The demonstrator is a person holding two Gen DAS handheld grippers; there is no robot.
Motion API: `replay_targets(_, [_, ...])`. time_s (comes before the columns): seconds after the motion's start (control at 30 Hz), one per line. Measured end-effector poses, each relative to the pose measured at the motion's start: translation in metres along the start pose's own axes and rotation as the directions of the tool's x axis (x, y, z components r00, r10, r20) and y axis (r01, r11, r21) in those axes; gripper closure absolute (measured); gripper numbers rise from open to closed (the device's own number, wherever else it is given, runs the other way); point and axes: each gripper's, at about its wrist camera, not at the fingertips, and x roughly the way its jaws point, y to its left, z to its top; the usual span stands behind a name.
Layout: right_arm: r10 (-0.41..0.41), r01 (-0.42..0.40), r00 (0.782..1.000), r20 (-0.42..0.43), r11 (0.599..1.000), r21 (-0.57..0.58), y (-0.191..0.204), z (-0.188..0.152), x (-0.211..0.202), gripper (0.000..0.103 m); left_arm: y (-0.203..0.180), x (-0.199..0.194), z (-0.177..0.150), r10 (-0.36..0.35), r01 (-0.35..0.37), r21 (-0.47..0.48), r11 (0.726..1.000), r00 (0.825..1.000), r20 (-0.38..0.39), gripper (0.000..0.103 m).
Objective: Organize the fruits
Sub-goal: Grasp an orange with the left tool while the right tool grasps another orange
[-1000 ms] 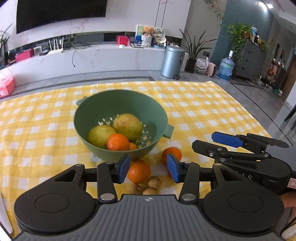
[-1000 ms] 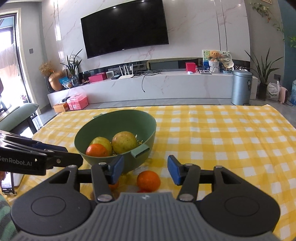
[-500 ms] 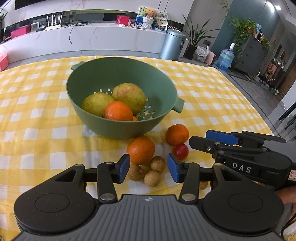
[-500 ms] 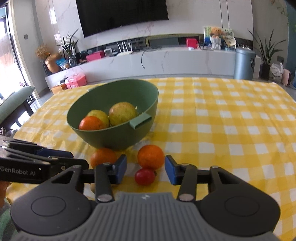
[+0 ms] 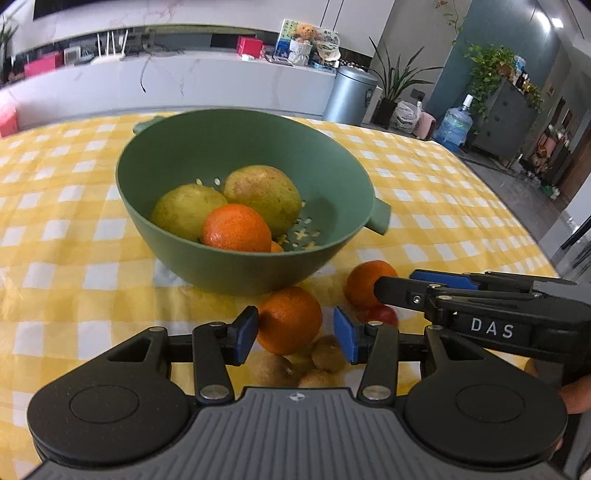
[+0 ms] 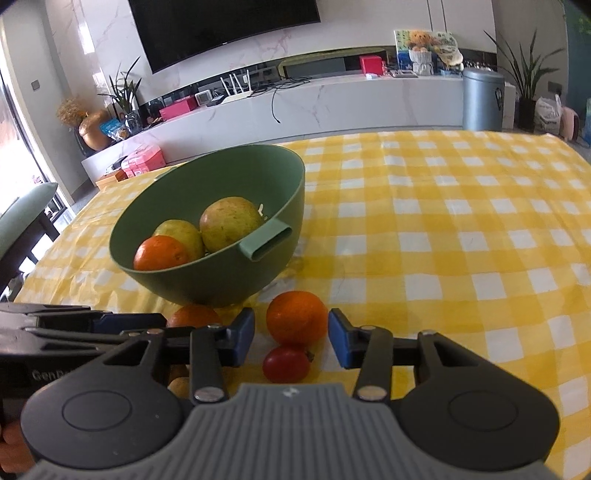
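A green colander bowl (image 5: 236, 269) (image 6: 229, 280) on the yellow checked cloth holds two yellow-green fruits (image 5: 263, 195) and an orange (image 5: 236, 229). My left gripper (image 5: 295, 330) is open with one loose orange (image 5: 290, 319) between its blue pads, in front of the bowl. My right gripper (image 6: 291, 338) is open around a second loose orange (image 6: 297, 321), with a red cherry tomato (image 6: 286, 363) just below it. Several small brown longans (image 5: 325, 356) lie under the left gripper. The right gripper also shows in the left wrist view (image 5: 402, 284), beside the second orange (image 5: 364, 282).
The table's right edge (image 5: 532, 236) drops to the floor. A sideboard with a TV (image 6: 221, 26) stands behind the table, and a metal bin (image 6: 482, 98) stands at its end. A green chair (image 6: 22, 218) is at the table's left side.
Both grippers have moved forward and down toward the loose fruit. Each open gripper now has an orange between its pads. The bowl has not moved.
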Motion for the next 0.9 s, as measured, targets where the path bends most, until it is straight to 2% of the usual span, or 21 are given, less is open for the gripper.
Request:
replay_targets(0.23, [0.005,-0.005,1.0,-0.018,1.0,0.03,-0.004,0.002,0.011,0.061,0.002,0.006,0.002,0.024,-0.024,-0.005,1.0,1.0,0.009,0.049])
replay_targets(0.37, [0.006,-0.005,1.0,-0.03,1.0,0.031,-0.004,0.002,0.017,0.061,0.006,0.01,0.002,0.014,-0.014,-0.024,1.0,1.0,0.001,0.049])
replay_targets(0.9, [-0.044,0.047,0.997,-0.059,0.998,0.048,-0.008,0.0,0.024,0.063,0.005,0.013,0.003,0.013,-0.013,-0.014,1.0,1.0,-0.003,0.052])
